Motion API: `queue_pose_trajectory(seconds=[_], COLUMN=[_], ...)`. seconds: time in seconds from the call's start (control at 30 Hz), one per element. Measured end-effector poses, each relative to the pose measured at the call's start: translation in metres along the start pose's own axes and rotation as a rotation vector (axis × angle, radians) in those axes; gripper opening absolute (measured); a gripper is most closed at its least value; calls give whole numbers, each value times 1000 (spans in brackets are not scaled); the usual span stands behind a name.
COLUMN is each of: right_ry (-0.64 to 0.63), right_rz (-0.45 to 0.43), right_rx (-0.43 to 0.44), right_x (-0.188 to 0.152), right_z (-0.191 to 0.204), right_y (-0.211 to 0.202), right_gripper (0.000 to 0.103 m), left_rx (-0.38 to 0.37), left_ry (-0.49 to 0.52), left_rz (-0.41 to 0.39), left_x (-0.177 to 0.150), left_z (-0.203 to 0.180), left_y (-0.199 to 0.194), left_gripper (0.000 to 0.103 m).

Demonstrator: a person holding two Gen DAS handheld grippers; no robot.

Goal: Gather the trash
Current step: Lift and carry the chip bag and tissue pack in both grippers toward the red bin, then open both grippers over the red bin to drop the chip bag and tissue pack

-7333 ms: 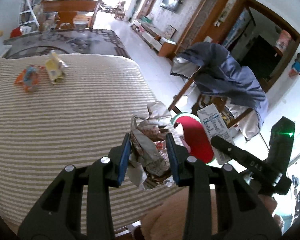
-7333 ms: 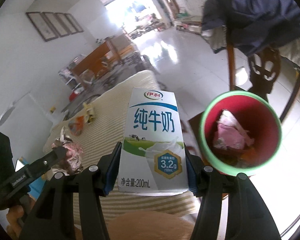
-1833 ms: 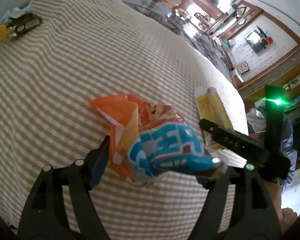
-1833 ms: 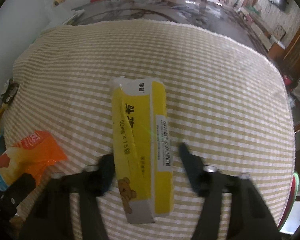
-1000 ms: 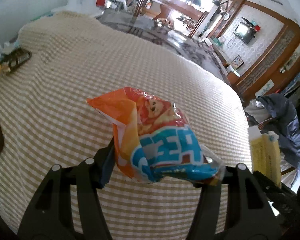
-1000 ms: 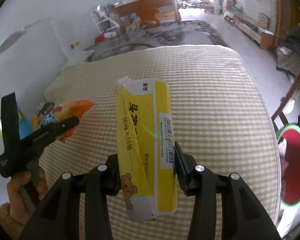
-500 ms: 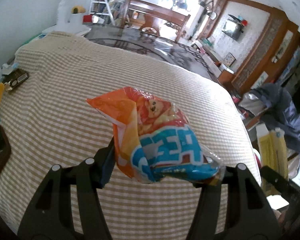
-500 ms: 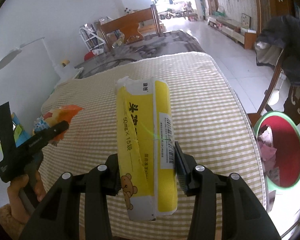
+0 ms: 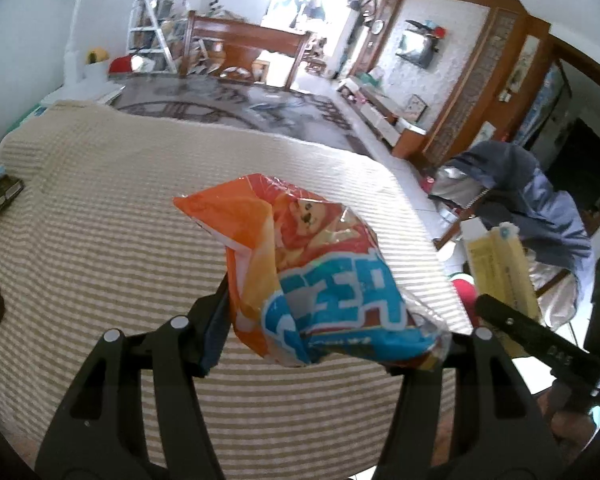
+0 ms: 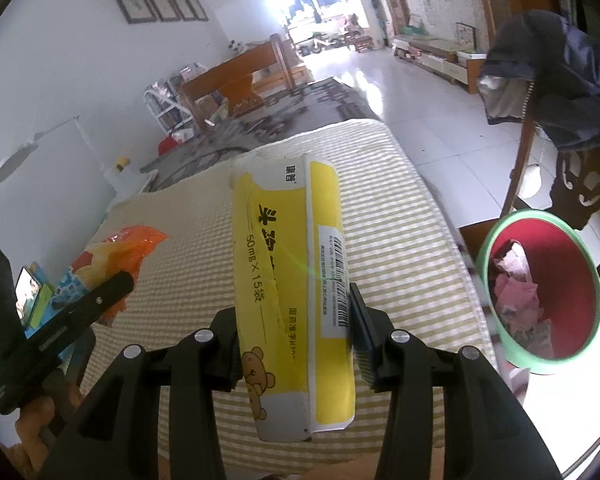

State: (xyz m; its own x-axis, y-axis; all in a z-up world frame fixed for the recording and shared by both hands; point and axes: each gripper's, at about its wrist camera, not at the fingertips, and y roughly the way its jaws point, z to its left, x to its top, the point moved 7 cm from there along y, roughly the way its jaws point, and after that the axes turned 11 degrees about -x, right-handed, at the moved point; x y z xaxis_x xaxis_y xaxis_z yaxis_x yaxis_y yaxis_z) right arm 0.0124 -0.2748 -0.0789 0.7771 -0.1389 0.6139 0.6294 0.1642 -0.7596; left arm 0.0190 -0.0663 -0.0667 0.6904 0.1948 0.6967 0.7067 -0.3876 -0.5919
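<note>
We carry trash clear above the striped desk [image 10: 412, 216]: our left gripper [image 9: 324, 320] clamps an orange snack bag [image 9: 312, 276], our right gripper [image 10: 296, 316] a yellow packet [image 10: 292, 280], ready for the red bin [image 10: 540, 292] alongside.

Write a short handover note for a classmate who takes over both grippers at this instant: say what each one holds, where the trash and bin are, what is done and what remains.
Left gripper: jaws shut on the orange and blue snack bag, held above the striped tablecloth.
Right gripper: jaws shut on the yellow medicine box.
Red bin with a green rim stands on the floor beside the table, to the right, with crumpled wrappers already inside.
Left to do: carry both items over the bin and drop them in.
</note>
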Motion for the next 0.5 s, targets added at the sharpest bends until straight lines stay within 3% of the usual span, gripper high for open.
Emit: queue_pose_trajectory(seconds=[0.5], right_ry=[103], right_rz=[-30], right_rx=[16], right_x=[9], right_z=[-38], right_y=[-15], right_gripper=[42], left_rx=[-65], left_ry=[116], left_rz=[-19], left_x=[16], left_z=[-65], left_y=[-3], left_gripper=[56])
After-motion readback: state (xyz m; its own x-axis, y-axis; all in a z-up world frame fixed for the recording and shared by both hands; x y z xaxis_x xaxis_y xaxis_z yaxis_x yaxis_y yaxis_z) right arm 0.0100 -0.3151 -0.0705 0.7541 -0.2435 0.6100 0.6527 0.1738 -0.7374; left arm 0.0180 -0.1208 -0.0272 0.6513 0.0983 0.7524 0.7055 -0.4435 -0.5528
